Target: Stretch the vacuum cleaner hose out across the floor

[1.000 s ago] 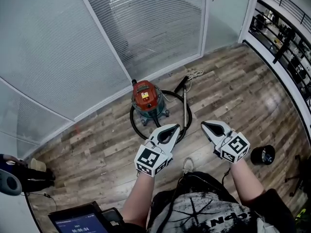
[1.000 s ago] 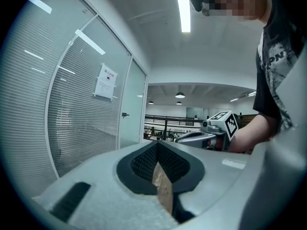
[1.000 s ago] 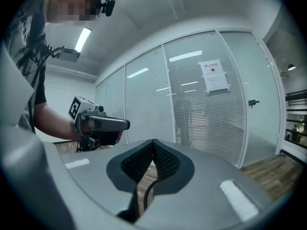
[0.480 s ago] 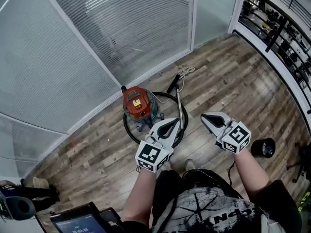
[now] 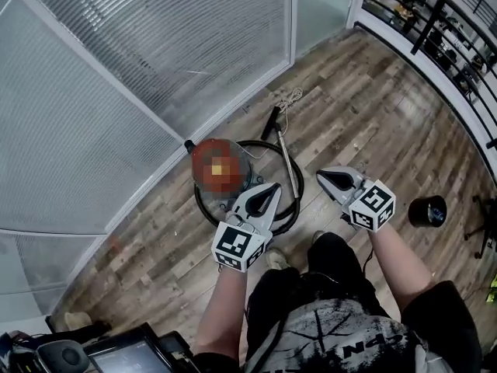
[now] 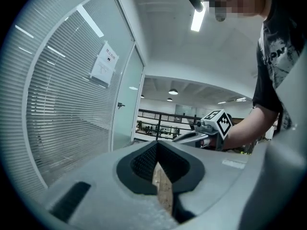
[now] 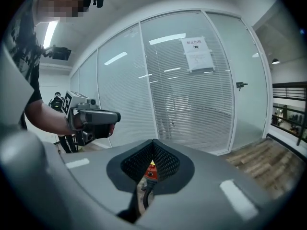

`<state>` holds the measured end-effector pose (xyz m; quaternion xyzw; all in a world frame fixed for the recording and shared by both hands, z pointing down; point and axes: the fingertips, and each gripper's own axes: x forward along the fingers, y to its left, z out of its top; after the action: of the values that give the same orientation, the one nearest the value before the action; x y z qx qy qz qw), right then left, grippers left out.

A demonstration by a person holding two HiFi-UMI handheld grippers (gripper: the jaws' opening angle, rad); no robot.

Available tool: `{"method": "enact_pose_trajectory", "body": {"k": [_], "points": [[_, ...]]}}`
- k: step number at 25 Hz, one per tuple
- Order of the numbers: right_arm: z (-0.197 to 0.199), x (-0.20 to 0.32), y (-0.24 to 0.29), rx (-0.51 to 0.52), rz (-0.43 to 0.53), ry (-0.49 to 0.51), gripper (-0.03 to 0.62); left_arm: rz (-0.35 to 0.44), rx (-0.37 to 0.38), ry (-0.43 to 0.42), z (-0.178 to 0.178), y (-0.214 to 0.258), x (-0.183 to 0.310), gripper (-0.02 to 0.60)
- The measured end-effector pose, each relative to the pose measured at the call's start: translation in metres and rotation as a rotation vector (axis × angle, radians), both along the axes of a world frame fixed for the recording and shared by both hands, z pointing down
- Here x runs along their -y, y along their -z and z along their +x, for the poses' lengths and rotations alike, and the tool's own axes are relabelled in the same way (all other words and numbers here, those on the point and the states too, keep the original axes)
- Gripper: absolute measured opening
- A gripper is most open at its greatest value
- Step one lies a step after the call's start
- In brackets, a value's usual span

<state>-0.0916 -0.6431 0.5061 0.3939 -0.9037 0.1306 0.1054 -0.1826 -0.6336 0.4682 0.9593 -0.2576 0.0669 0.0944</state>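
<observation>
Both arms reach forward from short black sleeves, the forearms bare. The left forearm (image 5: 220,305) runs almost straight ahead, and the right forearm (image 5: 397,264) angles in from the person's right side. Each hand is tucked behind its gripper's marker cube. The left gripper (image 5: 274,186) points ahead and slightly toward the right one, tipped a little below level; its jaws are pressed together with nothing between them. The right gripper (image 5: 320,175) points ahead and slightly toward the left one, also tipped a little downward, jaws likewise closed and empty. The two grippers sit side by side, apart, their tips nearer each other than their cubes
</observation>
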Motion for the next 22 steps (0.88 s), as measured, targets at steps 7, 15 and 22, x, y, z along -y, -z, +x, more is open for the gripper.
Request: {"method": "enact_pose_trajectory", "body": {"k": [7, 15, 22], "points": [[0.009, 0.058, -0.072, 0.006, -0.068, -0.007, 0.026, -0.025, 0.011, 0.004, 0.011, -0.054, 0.041, 0.000], [0.025, 0.136, -0.176, -0.036, -0.096, 0.044, 0.097, -0.002, -0.002, 0.073, 0.025, -0.127, 0.109, 0.000], [0.024, 0.188, -0.357, -0.065, -0.191, 0.034, 0.164, 0.013, -0.017, 0.111, 0.026, -0.253, 0.136, 0.000]]}}
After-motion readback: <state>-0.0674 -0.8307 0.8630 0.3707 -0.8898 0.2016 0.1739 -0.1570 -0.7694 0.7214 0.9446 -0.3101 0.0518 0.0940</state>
